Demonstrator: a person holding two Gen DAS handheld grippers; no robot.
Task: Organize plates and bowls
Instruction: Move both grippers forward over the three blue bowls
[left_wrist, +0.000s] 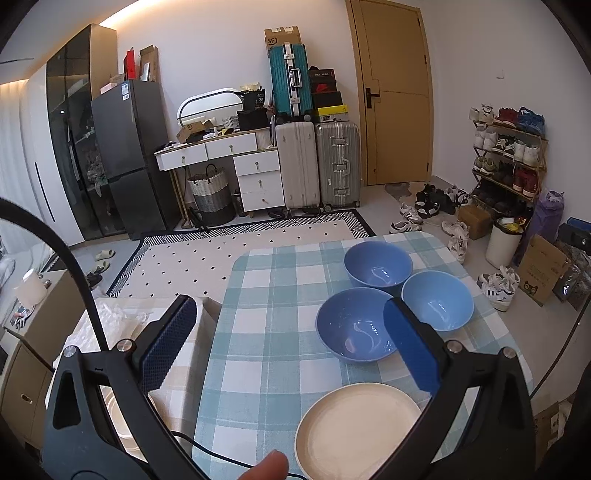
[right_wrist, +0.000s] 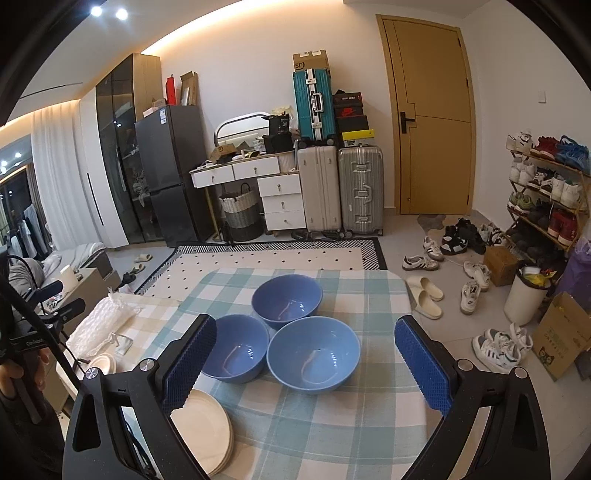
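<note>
Three blue bowls stand close together on the checked tablecloth (left_wrist: 269, 332): a far bowl (left_wrist: 377, 263) (right_wrist: 287, 300), a left bowl (left_wrist: 352, 325) (right_wrist: 238, 347) and a lighter right bowl (left_wrist: 437, 300) (right_wrist: 313, 358). A cream plate (left_wrist: 354, 432), seen as a stack of cream plates (right_wrist: 207, 428) in the right wrist view, lies at the near edge. My left gripper (left_wrist: 291, 345) is open above the table, near the left bowl. My right gripper (right_wrist: 306, 363) is open with the bowls between and beyond its fingers. Neither holds anything.
A lower side table (left_wrist: 177, 373) with a beige cloth, bubble wrap (right_wrist: 103, 325) and small cream dishes (right_wrist: 101, 363) sits left of the main table. A fingertip (left_wrist: 266, 467) shows at the bottom. Beyond lie a rug, suitcases, a fridge, scattered shoes and a bin (right_wrist: 526, 295).
</note>
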